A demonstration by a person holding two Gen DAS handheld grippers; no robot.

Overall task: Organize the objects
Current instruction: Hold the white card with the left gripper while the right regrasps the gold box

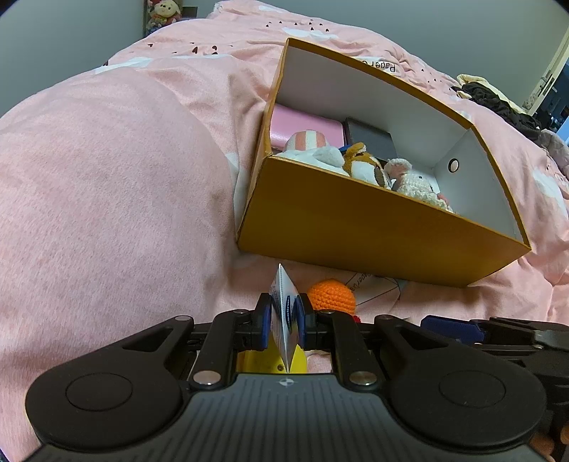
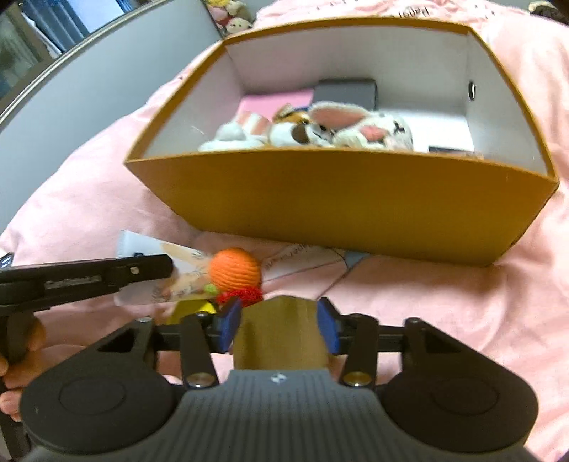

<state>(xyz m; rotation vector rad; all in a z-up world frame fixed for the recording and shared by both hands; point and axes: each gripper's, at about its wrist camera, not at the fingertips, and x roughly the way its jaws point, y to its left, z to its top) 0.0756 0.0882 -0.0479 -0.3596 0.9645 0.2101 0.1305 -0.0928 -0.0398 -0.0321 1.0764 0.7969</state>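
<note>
An open orange cardboard box (image 1: 355, 227) (image 2: 341, 199) sits on the pink bedspread and holds several plush toys (image 1: 362, 167) (image 2: 320, 128), a pink case (image 1: 306, 124) and a dark small box (image 2: 346, 90). My left gripper (image 1: 282, 321) is shut on a thin white packet (image 1: 284, 312), held edge-on in front of the box; the packet also shows in the right wrist view (image 2: 163, 270). My right gripper (image 2: 281, 321) is shut on a gold-brown box (image 2: 281, 334). An orange crocheted ball toy (image 1: 330, 295) (image 2: 235, 269) lies on the bed between the grippers and the box.
A yellow object (image 1: 261, 362) (image 2: 192, 309) lies under the left gripper. A printed paper sheet (image 2: 302, 259) lies under the box's front edge. Dark clothes (image 1: 498, 103) lie at the far right of the bed. Plush toys (image 1: 161, 12) sit beyond the bed.
</note>
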